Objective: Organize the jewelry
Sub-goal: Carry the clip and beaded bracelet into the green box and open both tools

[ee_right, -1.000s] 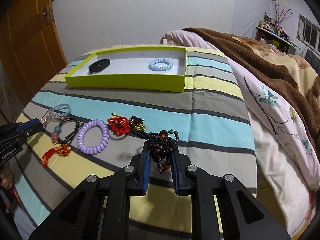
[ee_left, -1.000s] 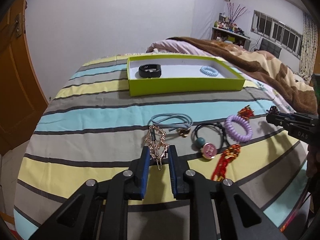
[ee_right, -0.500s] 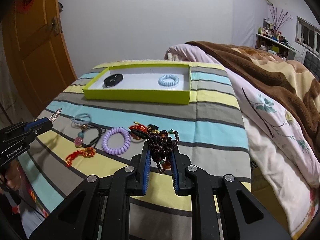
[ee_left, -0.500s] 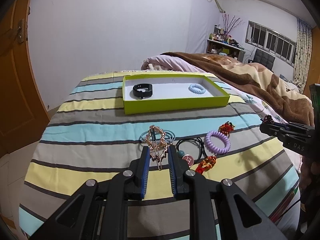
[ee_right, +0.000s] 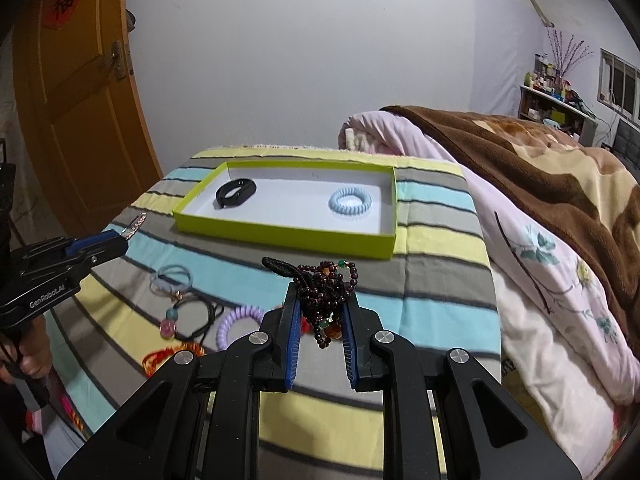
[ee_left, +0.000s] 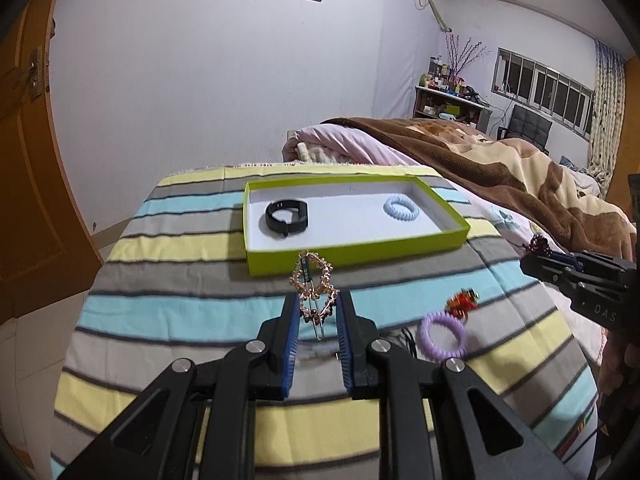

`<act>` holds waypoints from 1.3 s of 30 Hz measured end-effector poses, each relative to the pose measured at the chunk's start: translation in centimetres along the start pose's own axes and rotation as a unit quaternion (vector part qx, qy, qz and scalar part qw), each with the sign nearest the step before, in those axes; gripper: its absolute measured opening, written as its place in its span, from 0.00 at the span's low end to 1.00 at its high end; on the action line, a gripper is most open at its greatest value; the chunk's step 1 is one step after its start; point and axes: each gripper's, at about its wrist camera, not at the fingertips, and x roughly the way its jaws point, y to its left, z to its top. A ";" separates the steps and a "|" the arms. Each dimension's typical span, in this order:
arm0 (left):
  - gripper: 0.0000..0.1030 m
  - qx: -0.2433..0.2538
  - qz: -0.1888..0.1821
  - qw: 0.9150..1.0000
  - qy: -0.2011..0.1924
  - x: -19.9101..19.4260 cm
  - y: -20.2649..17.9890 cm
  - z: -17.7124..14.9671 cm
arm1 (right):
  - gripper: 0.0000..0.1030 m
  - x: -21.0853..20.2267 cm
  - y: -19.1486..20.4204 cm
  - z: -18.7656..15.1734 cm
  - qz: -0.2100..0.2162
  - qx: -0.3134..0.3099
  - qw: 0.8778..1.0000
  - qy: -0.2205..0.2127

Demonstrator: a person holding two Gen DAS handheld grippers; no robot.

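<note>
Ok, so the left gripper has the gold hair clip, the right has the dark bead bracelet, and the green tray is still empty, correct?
Not quite: the green tray is not empty. The right wrist view shows a black wristband and a light blue spiral hair tie lying in it, apart from each other. The rest holds: the left gripper grips the gold hair clip, and the right gripper grips the dark bead bracelet.
</note>
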 end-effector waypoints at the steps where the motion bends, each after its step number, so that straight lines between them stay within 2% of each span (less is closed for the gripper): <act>1: 0.19 0.000 -0.001 1.000 0.000 0.3 0.0 0.3 | 0.18 0.2 0.0 0.3 0.000 0.000 1.000 -0.001; 12: 0.19 0.006 0.001 1.000 0.002 4.7 1.0 4.3 | 0.18 3.8 -0.5 4.5 0.001 -0.014 1.000 -0.007; 19: 0.19 -0.001 -0.001 1.000 0.024 8.2 1.8 5.3 | 0.18 7.5 -1.1 6.4 -0.003 -0.018 1.000 0.006; 30: 0.19 -0.014 -0.009 0.997 0.074 12.3 2.5 5.2 | 0.18 13.5 -2.8 6.4 -0.009 -0.008 0.998 0.063; 39: 0.19 -0.018 0.007 0.997 0.078 14.1 3.0 6.3 | 0.18 15.8 -3.8 6.3 -0.016 -0.001 0.996 0.086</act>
